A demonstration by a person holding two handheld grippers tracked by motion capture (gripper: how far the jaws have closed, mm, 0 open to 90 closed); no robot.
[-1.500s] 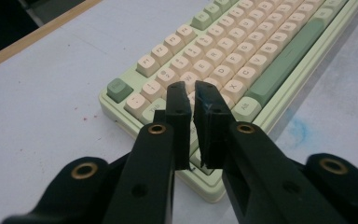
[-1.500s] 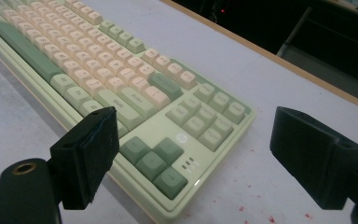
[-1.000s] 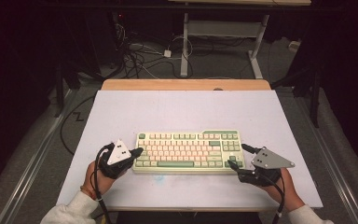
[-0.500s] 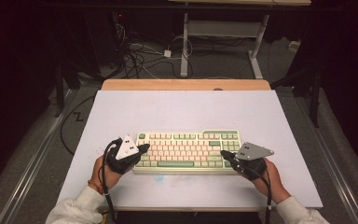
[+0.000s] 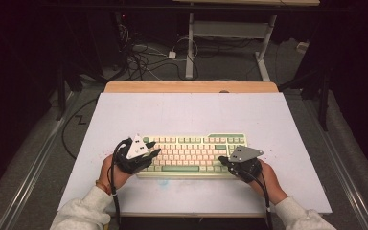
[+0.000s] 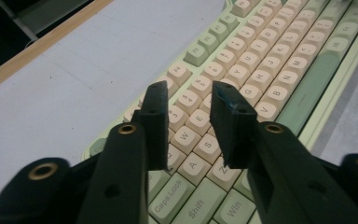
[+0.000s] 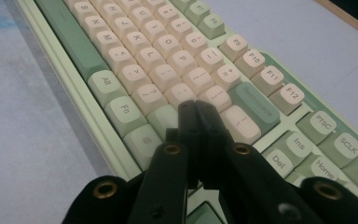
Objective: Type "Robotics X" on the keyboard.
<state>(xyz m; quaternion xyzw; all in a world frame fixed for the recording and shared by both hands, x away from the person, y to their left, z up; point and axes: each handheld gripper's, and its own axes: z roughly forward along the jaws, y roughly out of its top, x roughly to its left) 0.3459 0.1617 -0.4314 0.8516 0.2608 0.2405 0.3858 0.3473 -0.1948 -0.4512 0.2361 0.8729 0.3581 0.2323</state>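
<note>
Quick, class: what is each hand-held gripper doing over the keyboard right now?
Left hand-held gripper: open, jaws just widened, nothing between them, above the keyboard.
Right hand-held gripper: shut, empty, over the keys.

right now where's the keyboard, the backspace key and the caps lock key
keyboard (image 5: 191, 155), high view, on the middle rows of keys
backspace key (image 7: 255, 107), right gripper view, on the green key's top face
caps lock key (image 6: 171, 201), left gripper view, on the key's lettered top
</note>
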